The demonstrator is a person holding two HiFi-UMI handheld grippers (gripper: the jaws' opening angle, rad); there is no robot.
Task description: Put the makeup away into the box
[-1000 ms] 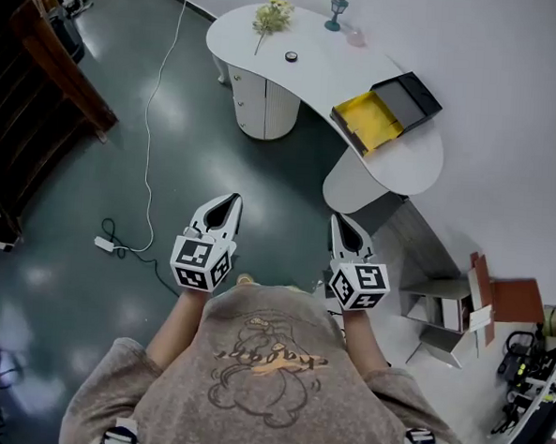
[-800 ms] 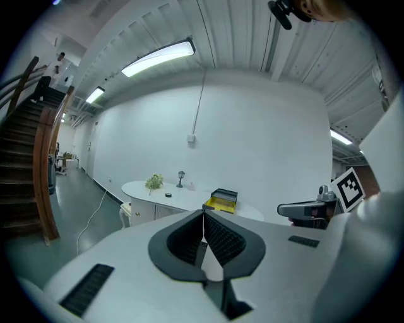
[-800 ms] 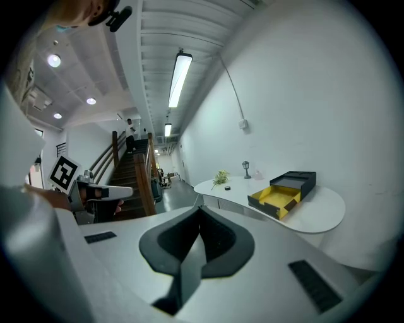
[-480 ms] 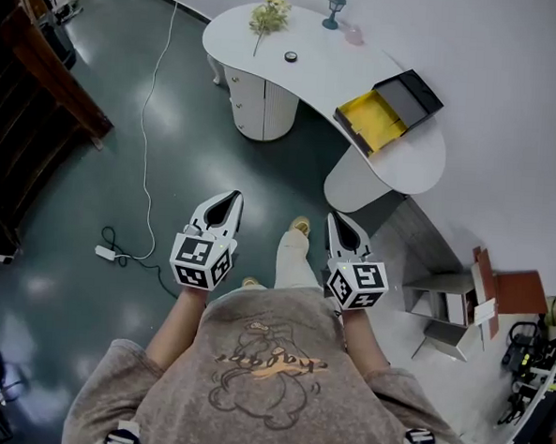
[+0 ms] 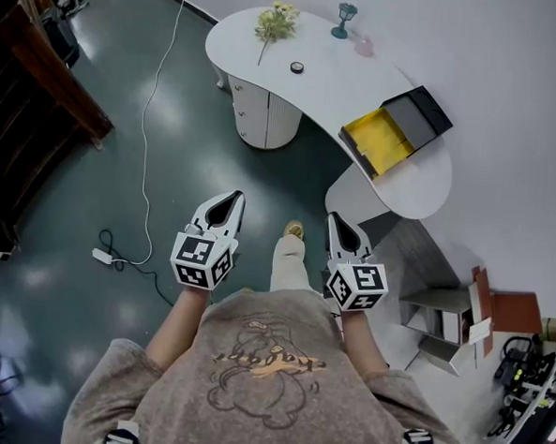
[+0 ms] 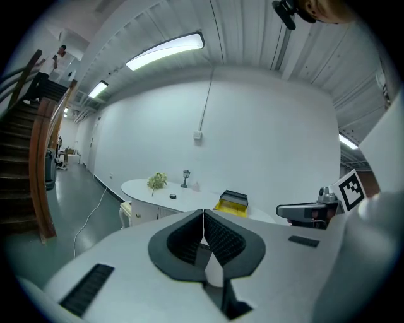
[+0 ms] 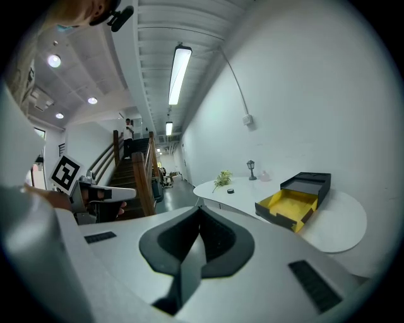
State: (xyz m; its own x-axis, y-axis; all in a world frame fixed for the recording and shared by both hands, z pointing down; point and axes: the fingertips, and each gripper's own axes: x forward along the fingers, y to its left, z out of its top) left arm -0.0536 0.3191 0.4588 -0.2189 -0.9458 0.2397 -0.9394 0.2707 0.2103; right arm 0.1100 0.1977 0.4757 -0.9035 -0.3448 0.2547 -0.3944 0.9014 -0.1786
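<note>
The box [image 5: 392,131] lies open on the white curved table [image 5: 324,78], with a yellow tray and a dark lid side by side. A small black round item [image 5: 296,67] and a pale pink item [image 5: 364,46] sit farther along the tabletop. My left gripper [image 5: 230,198] and right gripper [image 5: 338,220] hang over the floor, well short of the table, both shut and empty. In the left gripper view the jaws [image 6: 203,213] meet in front of the distant box [image 6: 232,200]. The right gripper view shows its closed jaws [image 7: 199,211] and the box [image 7: 294,200] ahead to the right.
A flower sprig [image 5: 271,21] and a small lamp [image 5: 345,17] stand on the table. A white cable [image 5: 149,115] with an adapter [image 5: 102,254] runs across the dark floor. A wooden staircase [image 5: 52,71] is at left, shelving and clutter [image 5: 460,317] at right.
The person has stepped toward the table, one leg now forward between the grippers. Both grippers moved with the body and stayed shut.
</note>
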